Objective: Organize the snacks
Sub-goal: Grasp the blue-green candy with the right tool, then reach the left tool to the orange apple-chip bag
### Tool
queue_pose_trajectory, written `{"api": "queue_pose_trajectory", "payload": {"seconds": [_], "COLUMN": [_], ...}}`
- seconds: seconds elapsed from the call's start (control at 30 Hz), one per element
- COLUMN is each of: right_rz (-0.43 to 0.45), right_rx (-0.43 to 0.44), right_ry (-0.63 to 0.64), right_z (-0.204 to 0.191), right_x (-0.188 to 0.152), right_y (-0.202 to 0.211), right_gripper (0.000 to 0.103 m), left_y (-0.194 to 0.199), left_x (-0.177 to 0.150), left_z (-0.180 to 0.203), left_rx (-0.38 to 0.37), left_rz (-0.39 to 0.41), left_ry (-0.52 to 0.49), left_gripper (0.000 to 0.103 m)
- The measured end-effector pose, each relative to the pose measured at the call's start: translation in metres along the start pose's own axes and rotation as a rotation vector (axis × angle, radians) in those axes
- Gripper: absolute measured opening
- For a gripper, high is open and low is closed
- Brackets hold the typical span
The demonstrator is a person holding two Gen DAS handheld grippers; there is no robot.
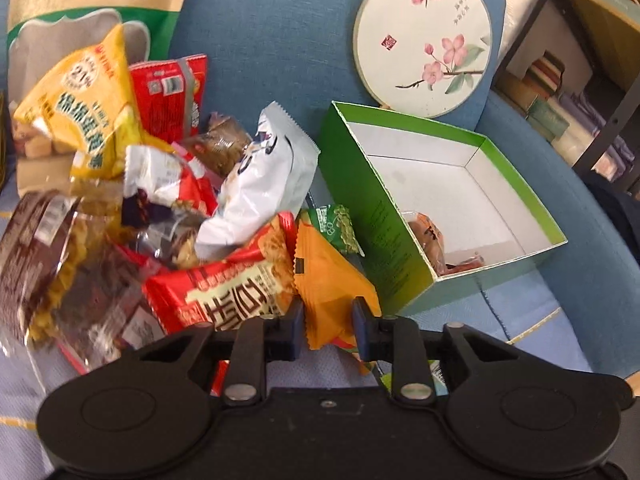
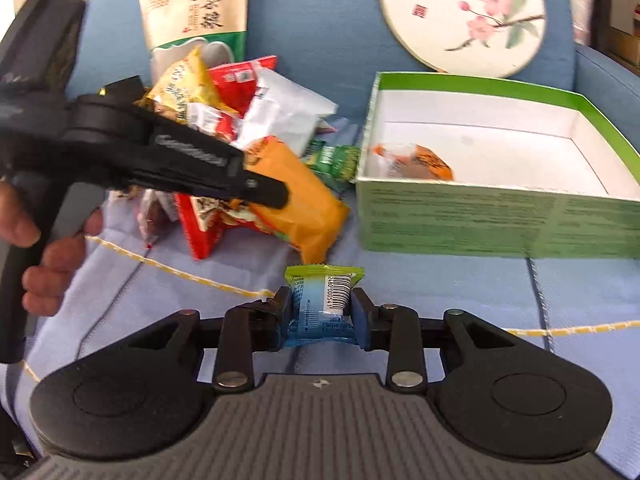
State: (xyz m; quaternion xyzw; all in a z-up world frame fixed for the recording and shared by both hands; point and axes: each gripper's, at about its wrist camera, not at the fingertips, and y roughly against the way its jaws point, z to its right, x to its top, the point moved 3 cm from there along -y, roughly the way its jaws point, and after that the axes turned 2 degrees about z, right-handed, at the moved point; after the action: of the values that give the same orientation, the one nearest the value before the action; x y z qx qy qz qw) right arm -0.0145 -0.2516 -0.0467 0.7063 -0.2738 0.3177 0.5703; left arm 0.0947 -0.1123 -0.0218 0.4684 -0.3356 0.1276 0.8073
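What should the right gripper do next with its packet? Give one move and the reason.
Probably carry it forward and to the right, over the green box. The right gripper is shut on the blue packet, clear of the snack pile, and the box is open, holding only a snack or two.

On the yellow snack bag we read "21%" in a round badge, with green Chinese characters below that we cannot make out. The tall beige and green pouch carries large dark Chinese calligraphy, too blurred to make out. The small blue-green packet bears a barcode with digits ending "0005". The round fan shows a red seal stamp and tiny unreadable characters.
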Motion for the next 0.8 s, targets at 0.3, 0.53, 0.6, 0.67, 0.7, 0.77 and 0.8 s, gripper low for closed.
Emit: {"api": "queue_pose_trajectory", "payload": {"seconds": [0.3,0.53,0.6,0.67,0.7,0.77,0.8], "right_rz": [0.008,-0.002,-0.007,-0.014,-0.016,-0.008,0.001], "right_rx": [0.022,0.001,-0.012,-0.025,-0.036,-0.06,-0.07], "right_ry": [0.034,0.048,0.04,0.034,0.033,0.04,0.037], "right_z": [-0.001,-0.001,0.003,0.008,0.01,0.015,0.018], "right_x": [-0.002,0.0,-0.002,-0.004,-0.005,-0.006,-0.006], "right_y": [0.005,0.003,0.003,0.004,0.004,0.008,0.01], "right_gripper": [0.057,0.058,0.058,0.058,0.058,0.06,0.061], "left_y": [0.084,0.103,0.092,0.081,0.076,0.067,0.065], "left_x": [-0.036,-0.042,-0.042,-0.043,-0.044,-0.048,-0.05], "left_z": [-0.01,-0.013,-0.004,0.006,0.011,0.019,0.02], "left_rx": [-0.021,-0.041,-0.072,-0.113,-0.131,-0.123,-0.115], "left_rz": [0.047,0.07,0.073,0.066,0.056,0.042,0.038], "left_ry": [-0.02,0.003,0.004,0.013,0.009,-0.008,-0.017], "left_gripper": [0.053,0.053,0.056,0.085,0.094,0.103,0.103]}}
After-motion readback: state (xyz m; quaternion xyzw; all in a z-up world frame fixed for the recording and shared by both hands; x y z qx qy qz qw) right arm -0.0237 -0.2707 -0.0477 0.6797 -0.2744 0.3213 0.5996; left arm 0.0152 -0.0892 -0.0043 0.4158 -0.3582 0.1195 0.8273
